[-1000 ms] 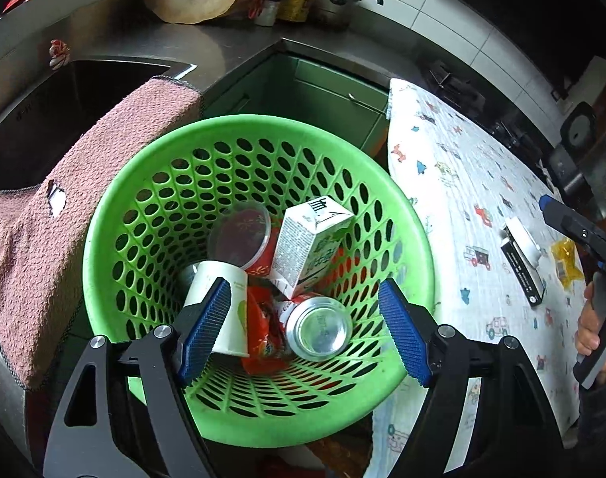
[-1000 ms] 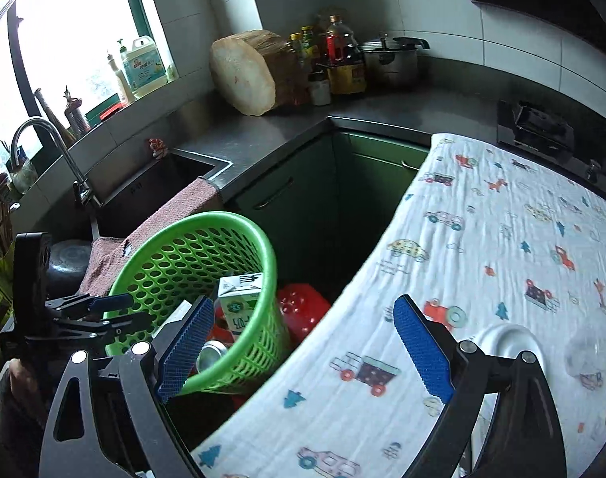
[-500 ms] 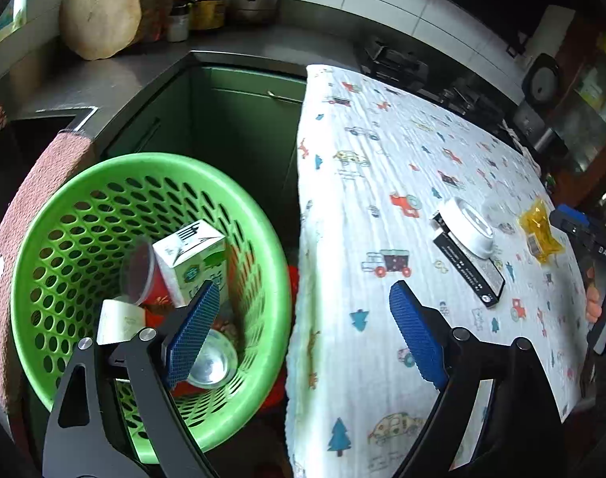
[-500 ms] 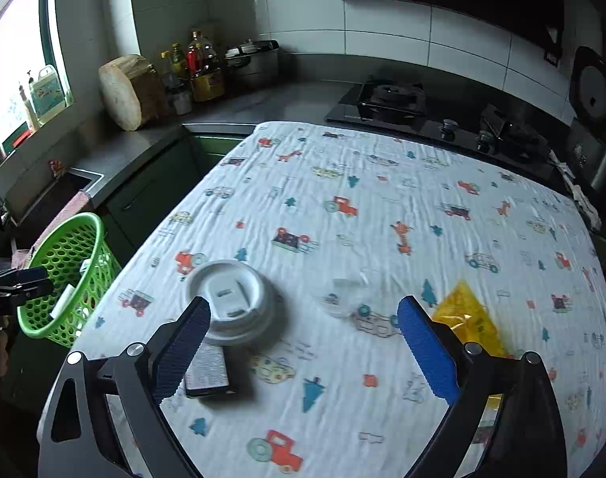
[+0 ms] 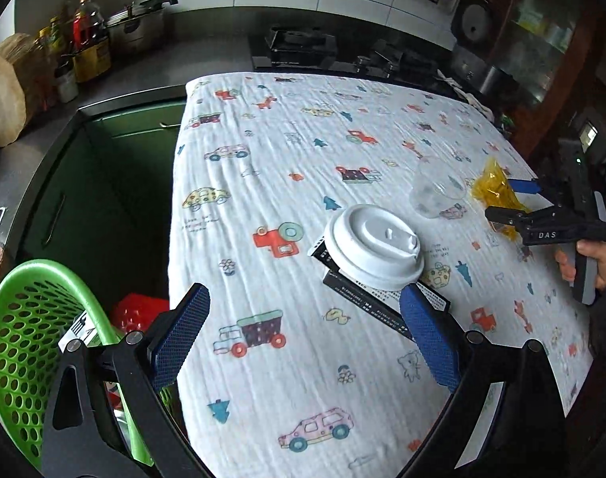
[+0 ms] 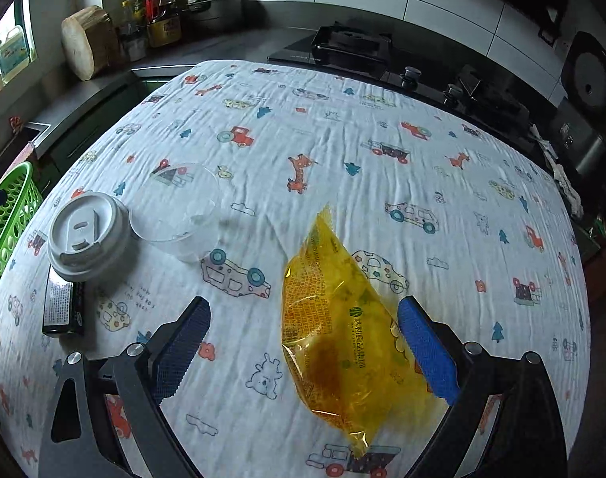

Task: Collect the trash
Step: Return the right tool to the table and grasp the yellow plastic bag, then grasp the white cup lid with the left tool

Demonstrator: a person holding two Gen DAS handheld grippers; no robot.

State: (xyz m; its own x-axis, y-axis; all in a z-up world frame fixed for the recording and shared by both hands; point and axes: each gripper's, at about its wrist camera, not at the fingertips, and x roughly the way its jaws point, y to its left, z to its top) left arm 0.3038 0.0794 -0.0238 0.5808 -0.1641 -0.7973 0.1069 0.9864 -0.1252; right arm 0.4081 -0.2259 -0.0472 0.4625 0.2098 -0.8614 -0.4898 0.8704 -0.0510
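Left gripper [image 5: 303, 342], fingers spread and empty, has swung from over the basket [image 5: 12, 350] to the tablecloth [image 5: 271, 151]; white lid [image 5: 376, 253] at its 1 o'clock. Right gripper [image 6: 303, 350], also spread, has advanced onto the yellow wrapper [image 6: 342, 338], now between its fingers, unpinched.

Left hand-held gripper [image 5: 303, 334] spread wide, angled downward; right hand-held gripper [image 6: 303, 342] likewise spread, empty.
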